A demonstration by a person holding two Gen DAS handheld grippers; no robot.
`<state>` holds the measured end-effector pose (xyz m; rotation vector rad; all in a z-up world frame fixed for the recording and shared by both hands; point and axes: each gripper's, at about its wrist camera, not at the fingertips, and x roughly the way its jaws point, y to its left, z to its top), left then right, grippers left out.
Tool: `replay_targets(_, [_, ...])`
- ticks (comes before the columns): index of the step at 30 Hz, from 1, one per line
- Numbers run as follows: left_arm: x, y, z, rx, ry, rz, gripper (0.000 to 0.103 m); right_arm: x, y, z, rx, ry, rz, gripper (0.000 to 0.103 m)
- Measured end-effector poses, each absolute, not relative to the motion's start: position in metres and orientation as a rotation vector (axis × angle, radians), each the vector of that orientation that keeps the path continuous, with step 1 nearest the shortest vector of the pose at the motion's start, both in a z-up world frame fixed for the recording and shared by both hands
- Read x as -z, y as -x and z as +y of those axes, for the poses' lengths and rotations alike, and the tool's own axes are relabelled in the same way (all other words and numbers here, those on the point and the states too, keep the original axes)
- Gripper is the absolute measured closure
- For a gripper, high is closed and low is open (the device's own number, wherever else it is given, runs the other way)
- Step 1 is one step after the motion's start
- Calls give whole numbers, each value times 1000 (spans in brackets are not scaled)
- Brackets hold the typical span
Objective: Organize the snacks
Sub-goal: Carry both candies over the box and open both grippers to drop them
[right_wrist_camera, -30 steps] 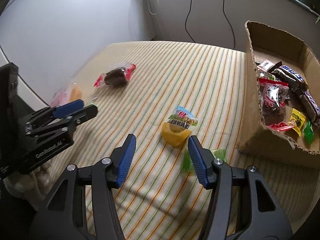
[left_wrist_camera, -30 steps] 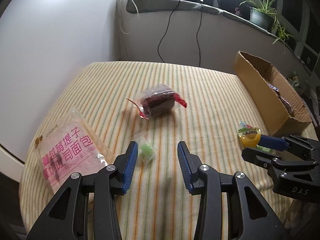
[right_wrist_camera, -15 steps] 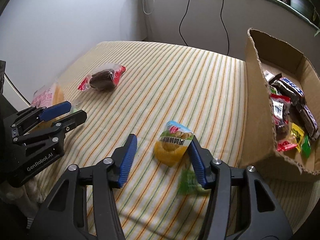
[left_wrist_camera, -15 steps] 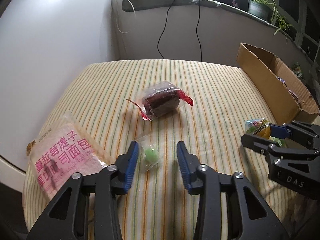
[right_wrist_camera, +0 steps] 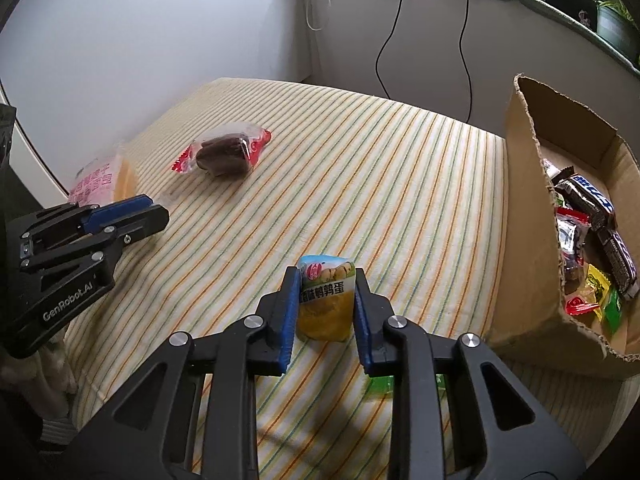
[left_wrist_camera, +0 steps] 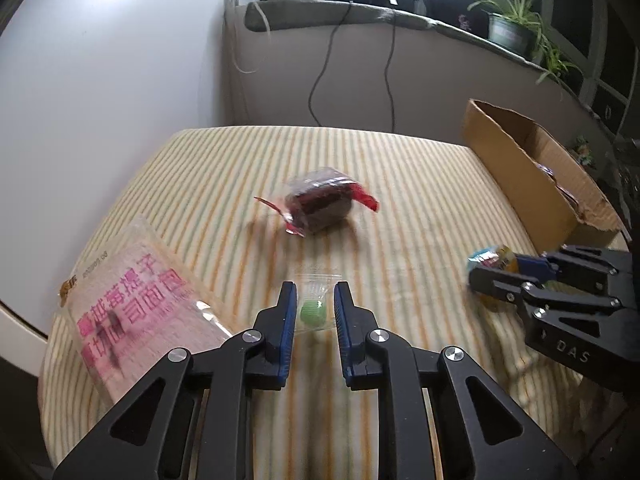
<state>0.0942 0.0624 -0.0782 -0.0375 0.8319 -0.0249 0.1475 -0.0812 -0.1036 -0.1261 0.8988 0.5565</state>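
The small green candy packet (left_wrist_camera: 313, 309) lay on the striped bed (left_wrist_camera: 400, 184) between the pads of the left claw (left_wrist_camera: 315, 300), which was pressed onto its clear wrapper. The yellow quail-egg pouch (right_wrist_camera: 326, 298) stood on the bed inside the right claw (right_wrist_camera: 327, 294), jaws closing and already pinching its sides. To do this well I'd judge each grip should settle fully before lifting, since the thin wrapper could slip, then carry both to the cardboard box (right_wrist_camera: 524, 216) at the bed's right edge. Well apart further up lay the brown cake in its red-ended wrapper (left_wrist_camera: 320, 206), and at the left edge the pink bread bag (left_wrist_camera: 132, 304). Only the right wrist view showed the box's contents, wrapped bars and sweets (right_wrist_camera: 588, 240), and a green packet (right_wrist_camera: 382, 382) under the claw. Only the left wrist view showed the candy itself.
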Motion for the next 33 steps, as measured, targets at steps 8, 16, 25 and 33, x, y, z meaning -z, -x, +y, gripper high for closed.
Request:
replay_targets(8, [74,-86,51,69,74,833,86,92,-138,-92,-583,103,874,77])
replay_targets(16, [47,-96,31,128,94,771,86,62,-129,-117,-594,64,816,78])
replay_targets(25, [31,-122,-14,228,104,733,86,32,-132,-181,-510,6,748,77])
replay_targets(33, [22,-139,-55,313,99,715,86,25,-144,-249,-385,-38,737,77])
